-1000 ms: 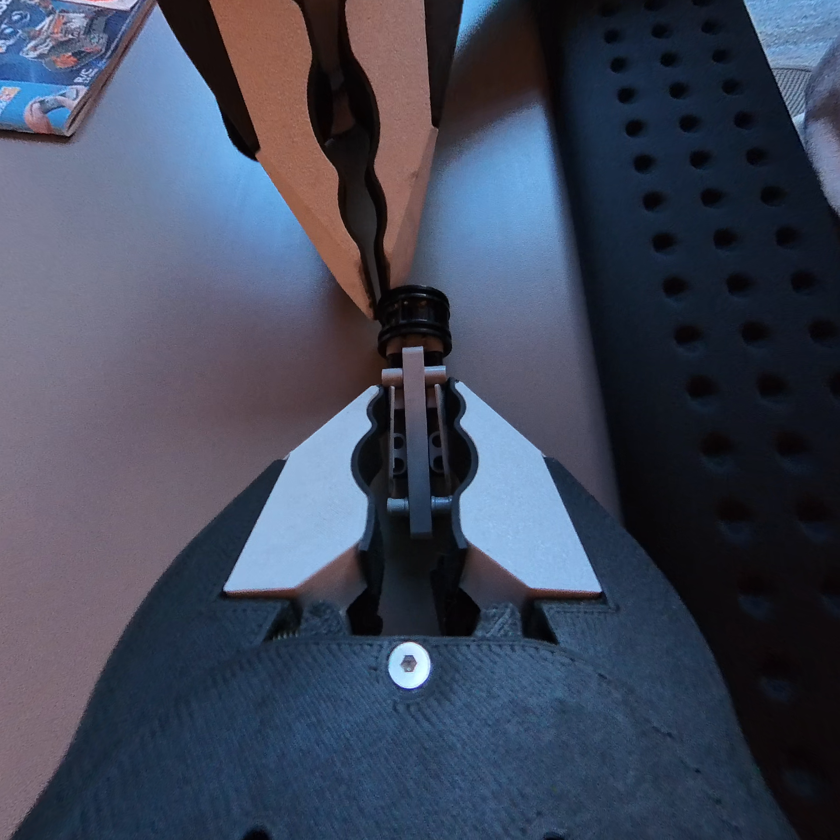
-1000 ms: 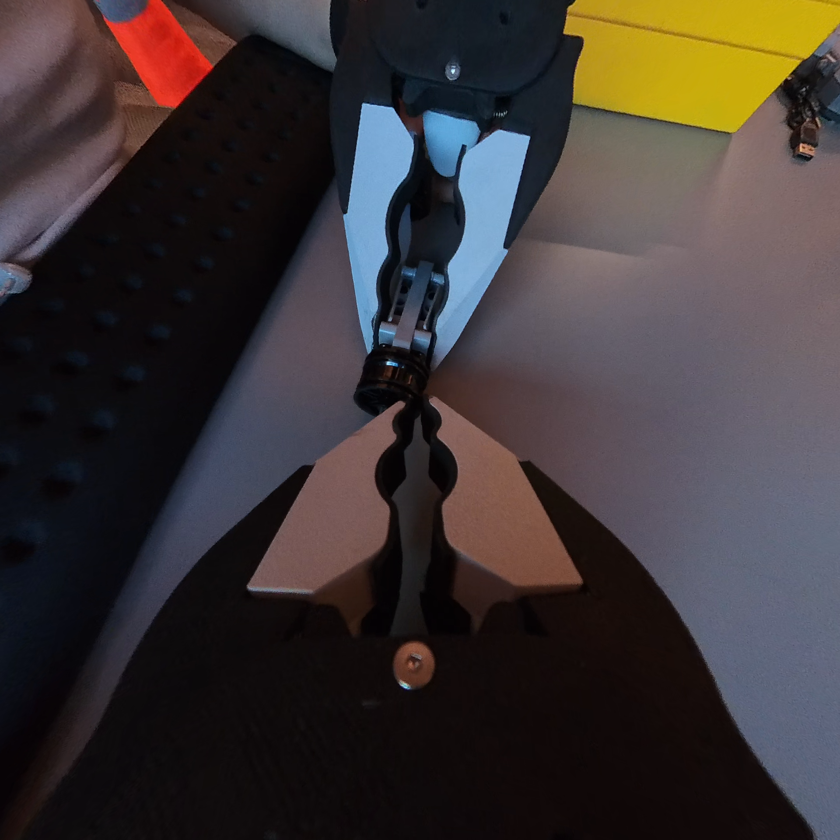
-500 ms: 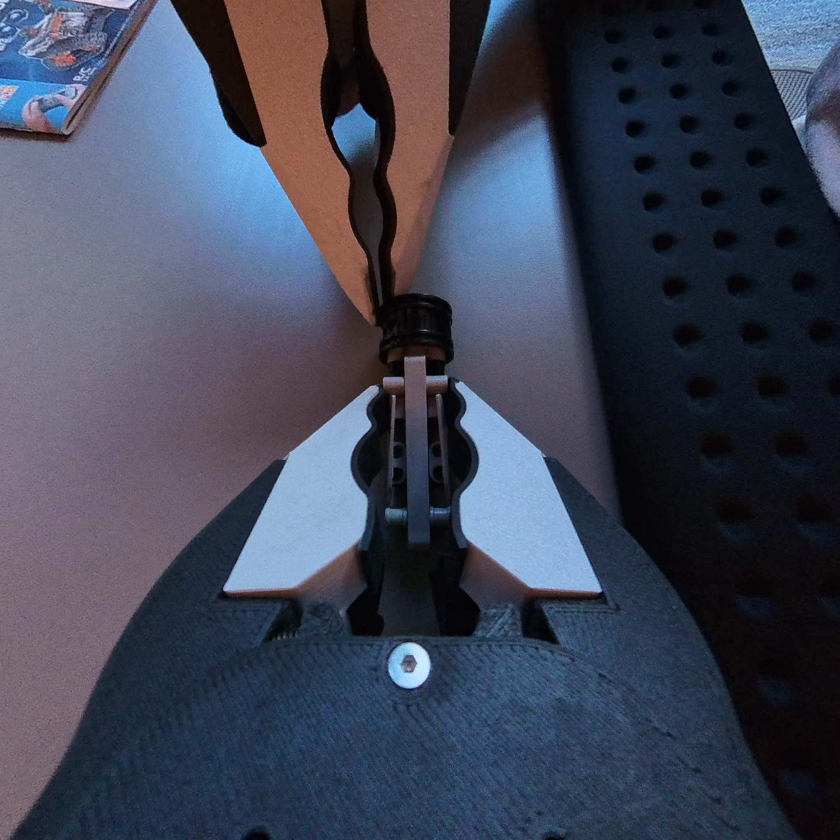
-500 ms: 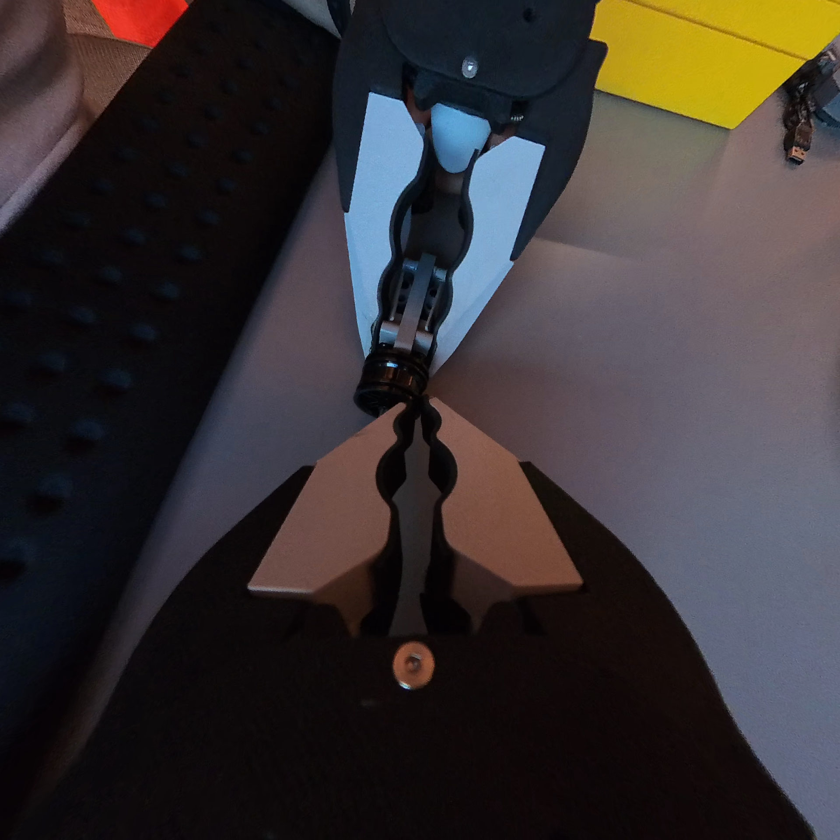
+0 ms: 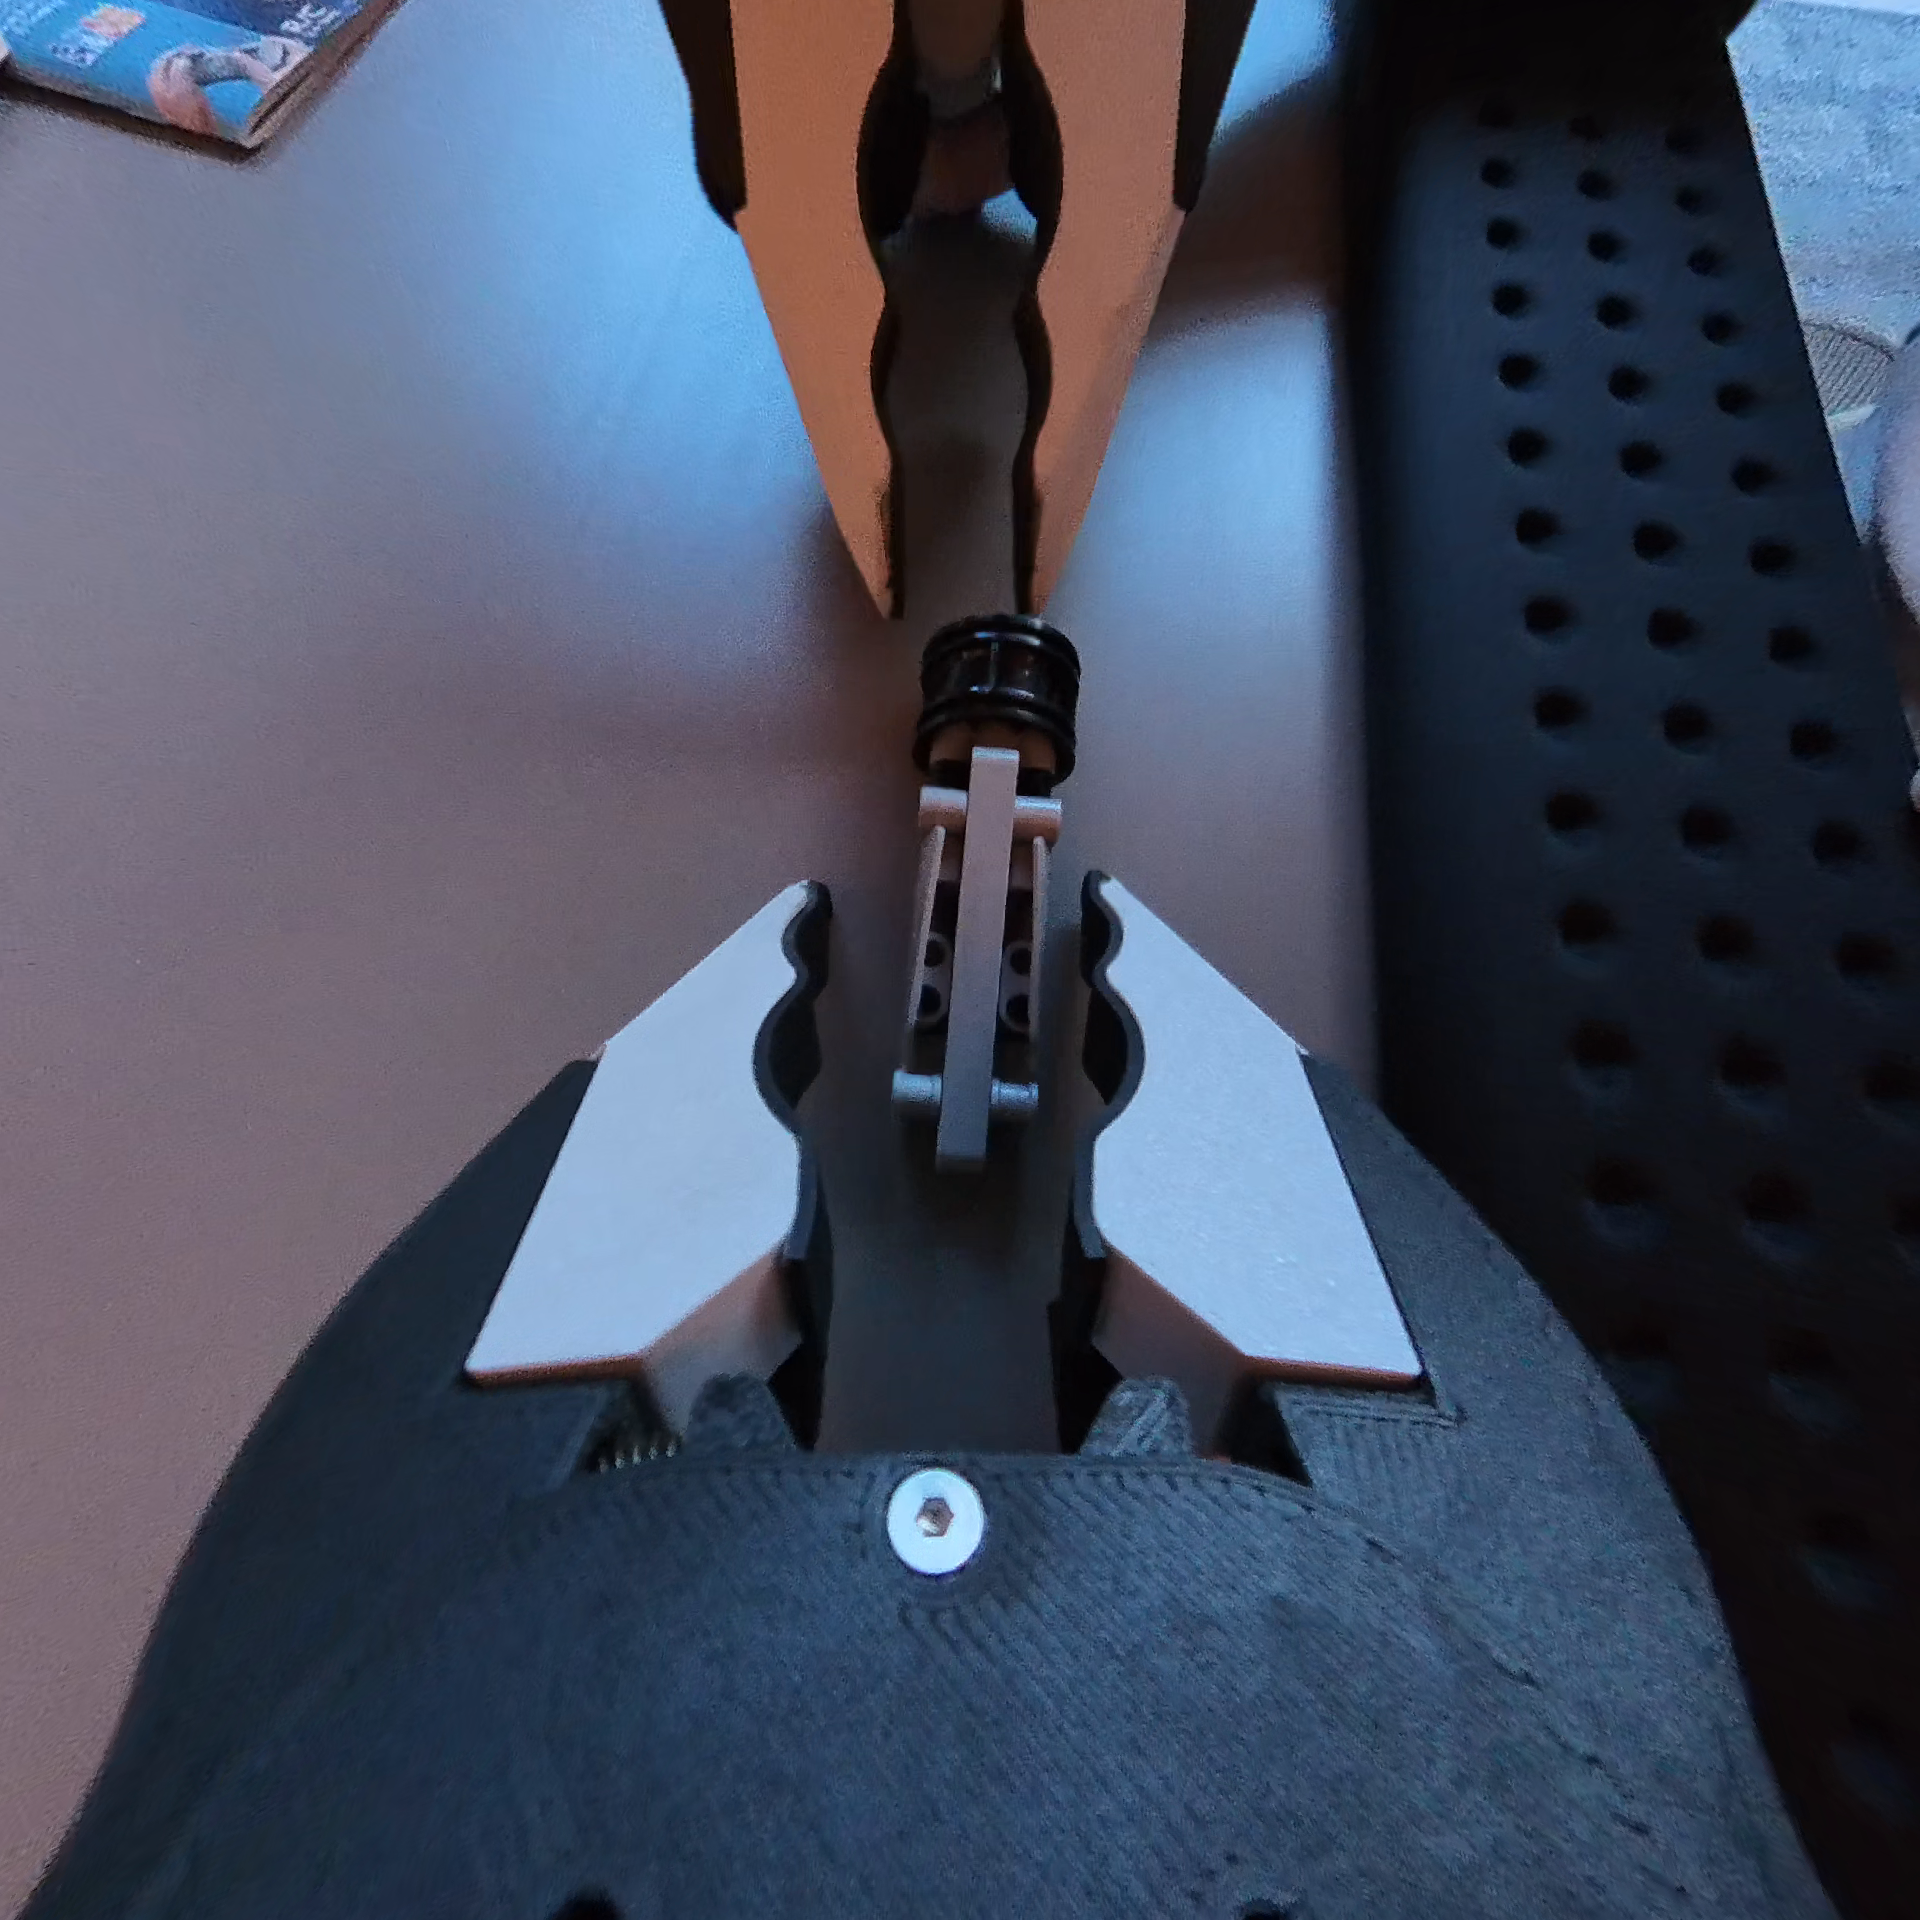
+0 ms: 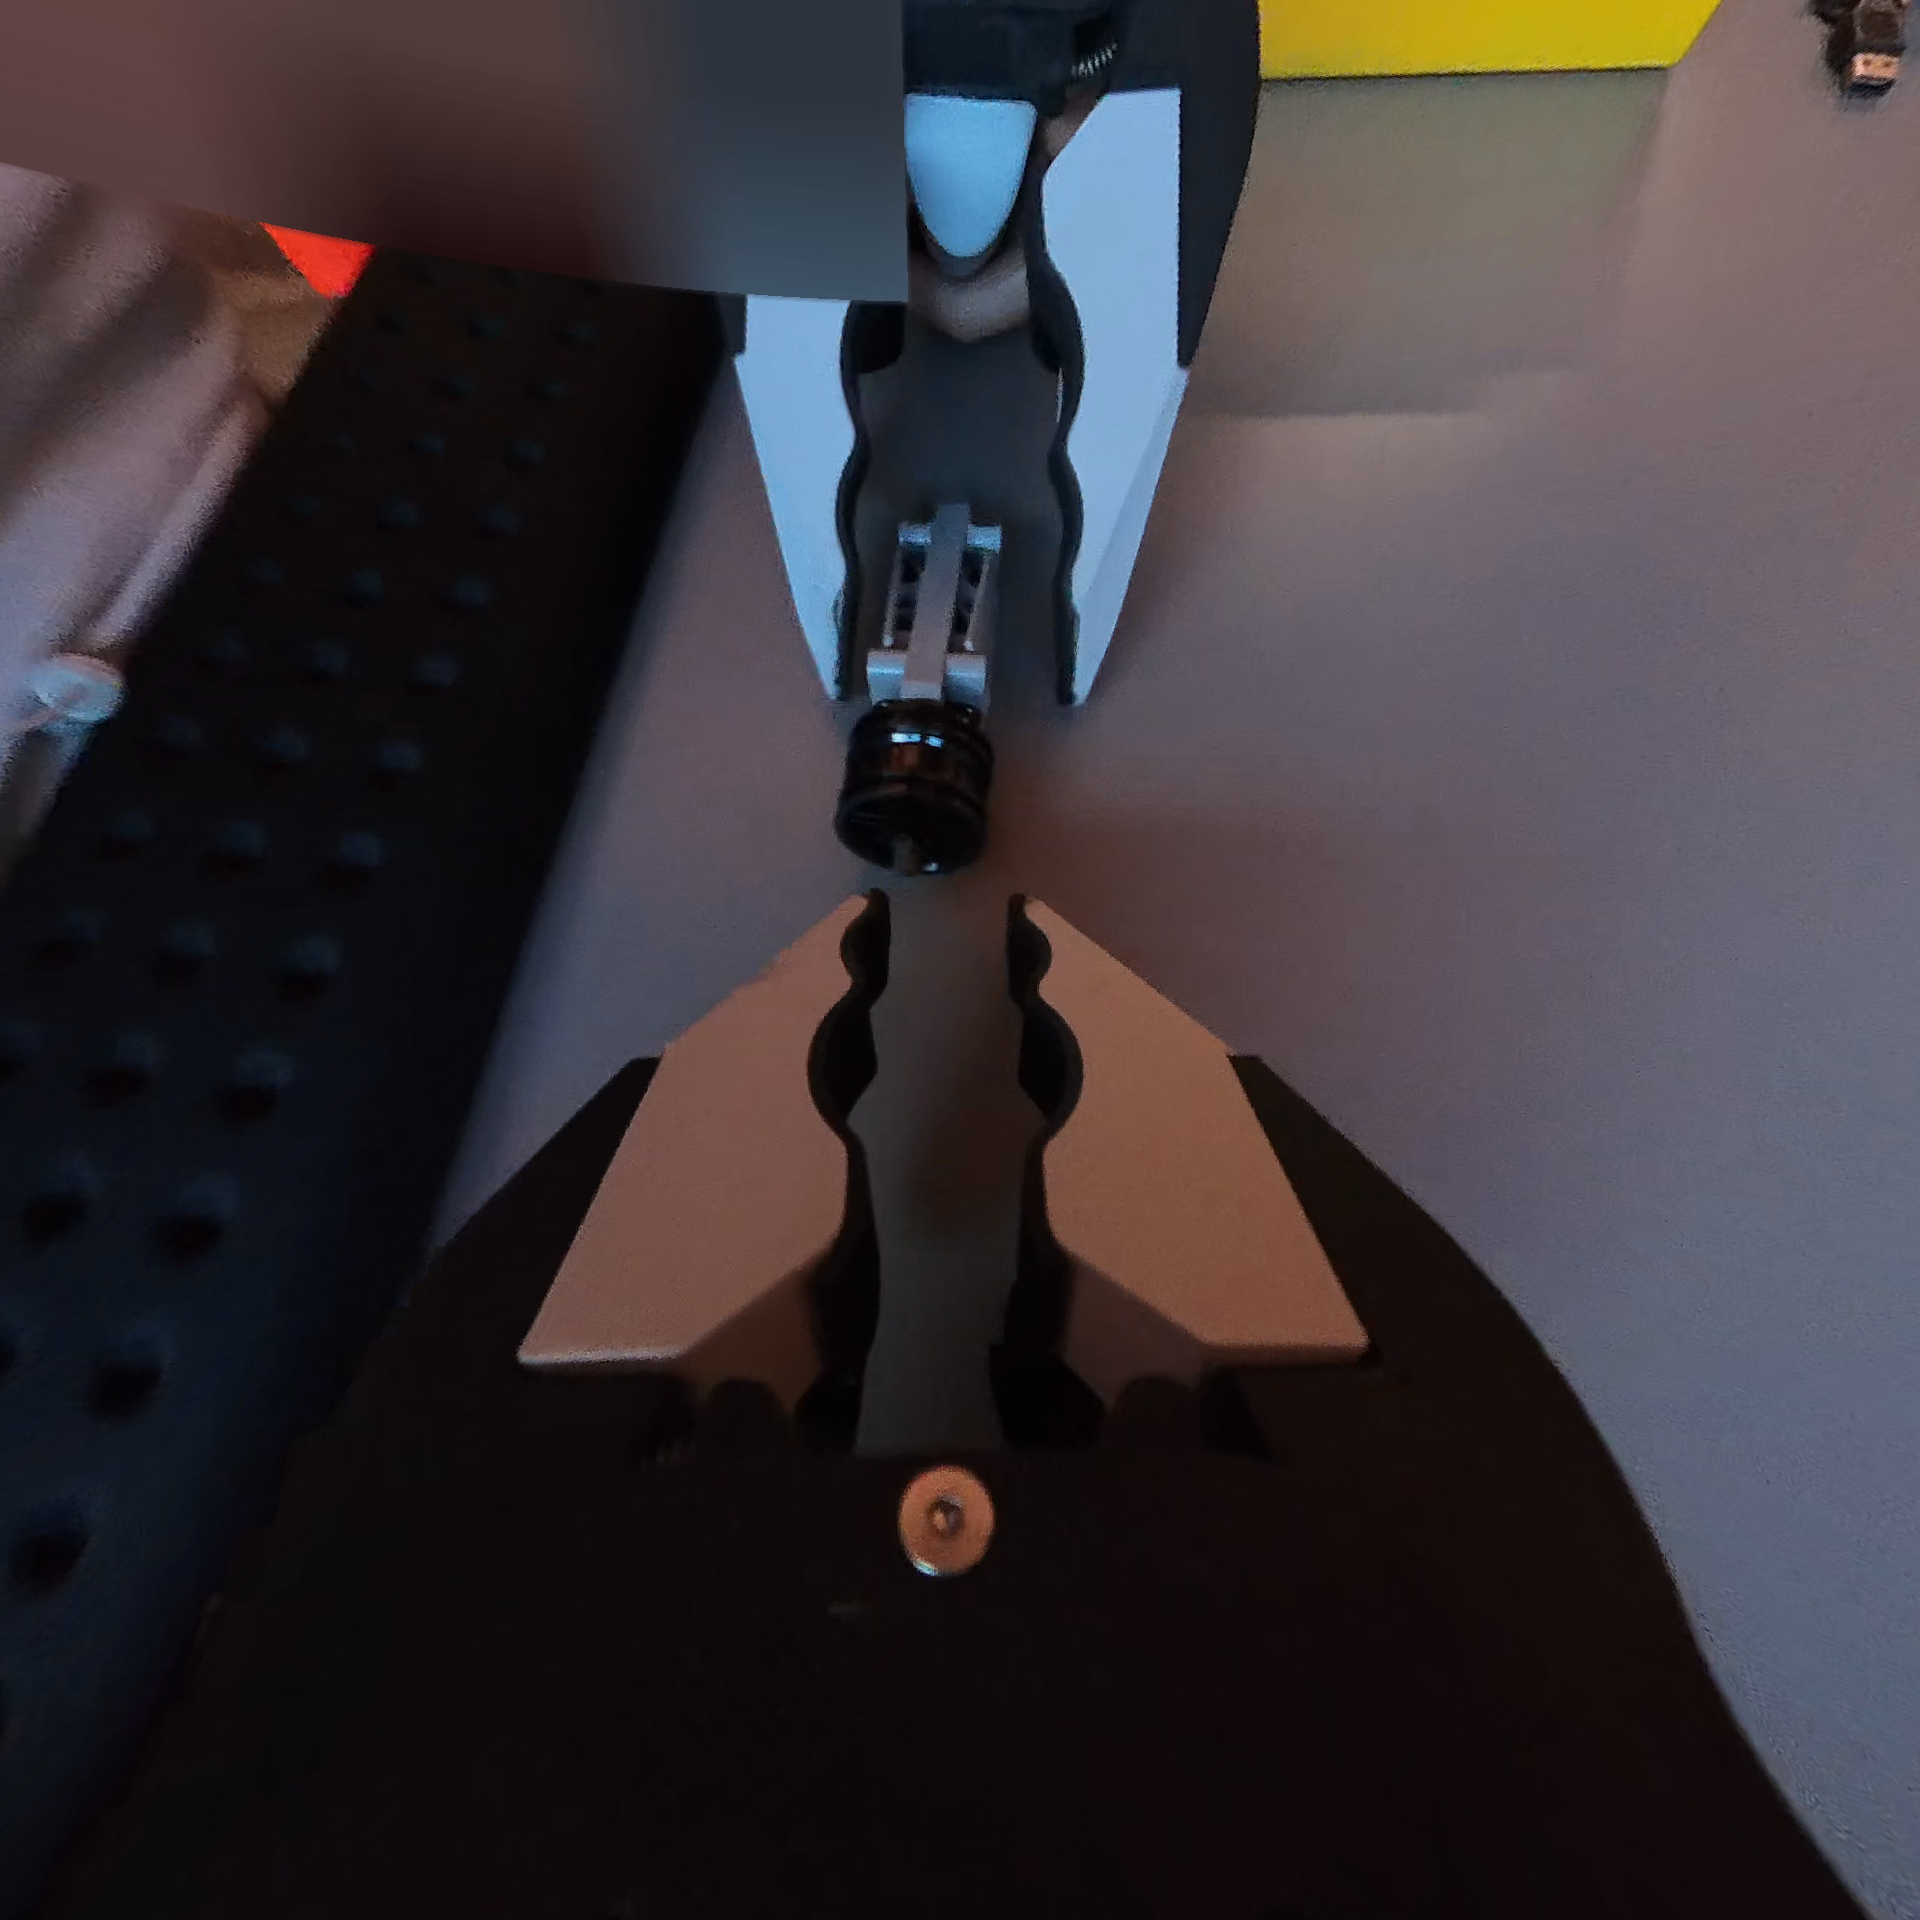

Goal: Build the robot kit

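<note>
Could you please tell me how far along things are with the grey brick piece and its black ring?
Looks done: the black ring sits on the end of the grey brick piece. In hand: nothing; the piece lies on the table between the open left gripper's fingers, touching neither, and the open right gripper faces the ring across a gap. What remains cannot be told.

I note a plain grey-mauve worktop (image 5: 416,644) under dim, bluish light. A black perforated mat (image 5: 1662,727) lies right of the left tool. A printed booklet (image 5: 177,62) sits far left, ahead. A yellow box (image 6: 1475,36) stands beyond the right tool.
</note>
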`<state>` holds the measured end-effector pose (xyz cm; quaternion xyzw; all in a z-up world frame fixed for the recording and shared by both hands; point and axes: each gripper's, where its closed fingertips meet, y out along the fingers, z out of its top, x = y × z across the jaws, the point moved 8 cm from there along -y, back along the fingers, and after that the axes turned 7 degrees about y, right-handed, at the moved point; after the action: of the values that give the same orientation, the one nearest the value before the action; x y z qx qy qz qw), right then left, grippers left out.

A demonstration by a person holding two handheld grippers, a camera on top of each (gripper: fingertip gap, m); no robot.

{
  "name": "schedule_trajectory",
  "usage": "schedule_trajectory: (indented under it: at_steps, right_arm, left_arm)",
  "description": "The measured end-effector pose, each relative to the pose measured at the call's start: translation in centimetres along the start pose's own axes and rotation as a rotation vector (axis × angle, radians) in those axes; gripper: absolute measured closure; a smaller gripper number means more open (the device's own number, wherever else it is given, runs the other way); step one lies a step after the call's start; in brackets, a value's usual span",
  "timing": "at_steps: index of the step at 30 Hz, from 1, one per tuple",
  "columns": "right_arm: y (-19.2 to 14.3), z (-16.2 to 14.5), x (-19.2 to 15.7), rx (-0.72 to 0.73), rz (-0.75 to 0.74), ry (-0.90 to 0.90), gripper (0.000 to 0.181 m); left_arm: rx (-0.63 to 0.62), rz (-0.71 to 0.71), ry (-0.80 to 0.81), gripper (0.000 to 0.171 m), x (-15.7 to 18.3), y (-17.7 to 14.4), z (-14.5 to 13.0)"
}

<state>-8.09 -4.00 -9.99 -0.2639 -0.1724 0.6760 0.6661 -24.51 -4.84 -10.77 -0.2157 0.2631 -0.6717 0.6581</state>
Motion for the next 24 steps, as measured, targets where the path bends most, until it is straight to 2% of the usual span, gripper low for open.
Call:
schedule_trajectory:
  at_steps: [5, 7, 13, 18, 24]
  right_arm:
    - [0.4, 0.2, -0.4, 0.001, 0.044, 0.066, 0.163]
    - [0.8, 0.4, -0.4, 0.022, 0.036, 0.082, 0.166]
    - [0.9, 0.5, -0.5, 0.025, -0.014, 0.014, 0.179]
    - [1.1, 0.7, -0.4, 0.035, -0.029, 0.056, 0.174]
    - [1.2, 0.8, -0.4, 0.033, -0.034, 0.057, 0.175]
  left_arm:
    - [-0.013, 0.032, 0.019, 0.135, 0.0, -0.2, -0.3]
    - [-0.015, 0.043, 0.026, 0.147, -0.1, -0.3, -0.3]
    - [-0.016, 0.032, 0.058, 0.147, 0.2, -0.2, -0.3]
    - [-0.016, 0.037, 0.066, 0.148, 0.3, -0.1, -0.2]
    - [-0.015, 0.031, 0.067, 0.148, 0.3, -0.1, -0.3]
